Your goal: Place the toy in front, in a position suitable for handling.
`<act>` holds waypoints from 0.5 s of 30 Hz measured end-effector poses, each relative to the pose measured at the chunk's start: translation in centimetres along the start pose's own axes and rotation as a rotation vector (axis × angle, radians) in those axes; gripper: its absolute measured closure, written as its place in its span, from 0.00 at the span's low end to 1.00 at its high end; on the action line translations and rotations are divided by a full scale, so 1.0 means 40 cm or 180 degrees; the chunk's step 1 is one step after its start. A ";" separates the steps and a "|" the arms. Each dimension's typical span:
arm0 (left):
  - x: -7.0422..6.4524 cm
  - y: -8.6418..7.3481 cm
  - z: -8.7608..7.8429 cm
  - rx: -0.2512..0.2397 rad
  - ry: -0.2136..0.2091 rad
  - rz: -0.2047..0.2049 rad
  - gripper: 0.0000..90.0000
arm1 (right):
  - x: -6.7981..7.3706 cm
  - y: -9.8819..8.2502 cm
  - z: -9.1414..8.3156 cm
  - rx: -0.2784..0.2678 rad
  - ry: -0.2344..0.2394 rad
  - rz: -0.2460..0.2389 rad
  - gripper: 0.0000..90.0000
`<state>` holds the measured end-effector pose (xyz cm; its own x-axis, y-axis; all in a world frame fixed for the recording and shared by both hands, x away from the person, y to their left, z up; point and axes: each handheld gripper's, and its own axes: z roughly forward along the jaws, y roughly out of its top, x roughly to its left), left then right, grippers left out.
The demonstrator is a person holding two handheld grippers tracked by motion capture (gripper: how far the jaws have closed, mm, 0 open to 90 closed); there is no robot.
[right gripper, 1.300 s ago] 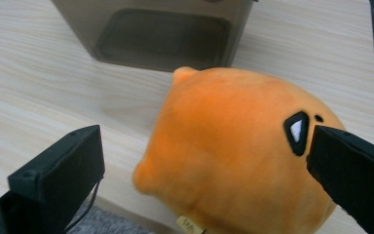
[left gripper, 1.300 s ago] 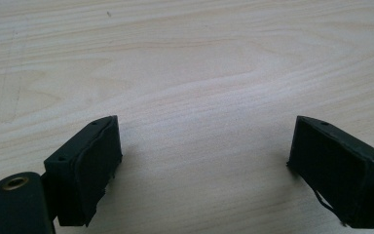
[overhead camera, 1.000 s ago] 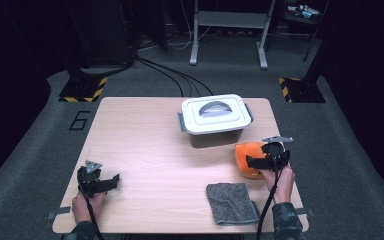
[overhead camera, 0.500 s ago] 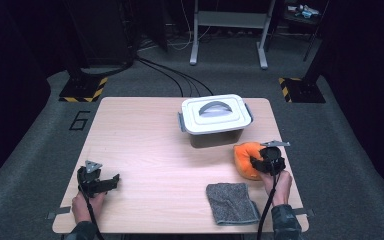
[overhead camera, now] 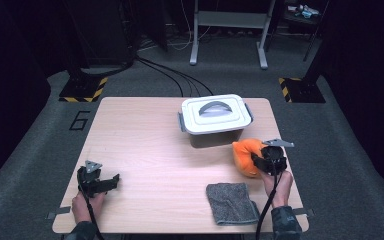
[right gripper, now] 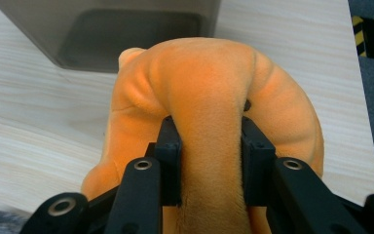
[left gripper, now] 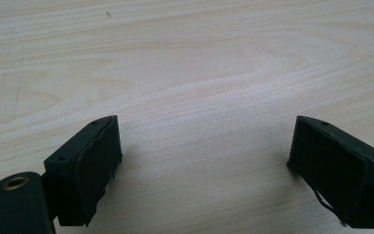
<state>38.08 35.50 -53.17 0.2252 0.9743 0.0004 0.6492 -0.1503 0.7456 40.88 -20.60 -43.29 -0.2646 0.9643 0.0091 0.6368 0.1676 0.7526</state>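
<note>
An orange plush toy [overhead camera: 245,156] lies on the wooden table [overhead camera: 145,145] at the right, just in front of the lidded box. My right gripper [overhead camera: 261,159] has just been closing on it, and in the right gripper view its jaws pinch a fold of the orange plush toy [right gripper: 209,97] between them. My left gripper [overhead camera: 111,181] rests near the table's front left corner. Its black jaws stand wide apart over bare wood, with nothing between the fingertips [left gripper: 87,165].
A grey box [overhead camera: 216,120] with a white lid and grey handle stands at the back centre-right. A grey cloth [overhead camera: 231,202] lies near the front edge, left of my right forearm. Beyond the table are dark floor, cables and a metal stand.
The right gripper's jaws have closed on the orange plush toy, which now bulges upward and to the left of them. The left hand has kept still.
</note>
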 end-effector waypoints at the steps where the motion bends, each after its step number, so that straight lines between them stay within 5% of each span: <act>1: 0.000 0.000 0.000 0.0001 0.0000 0.0000 0.13 | 0.005 0.003 -0.005 -0.0016 0.0016 -0.0004 0.74; 15: 0.000 0.000 -0.001 0.0015 -0.0007 0.0006 0.13 | 0.142 0.036 -0.046 -0.0109 0.0377 -0.0318 0.73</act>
<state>38.07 35.52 -53.14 0.2279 0.9737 0.0002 0.6523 -0.1528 0.7424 38.95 -15.24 -40.94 -0.4103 0.9119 0.0091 0.5785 0.2525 0.7756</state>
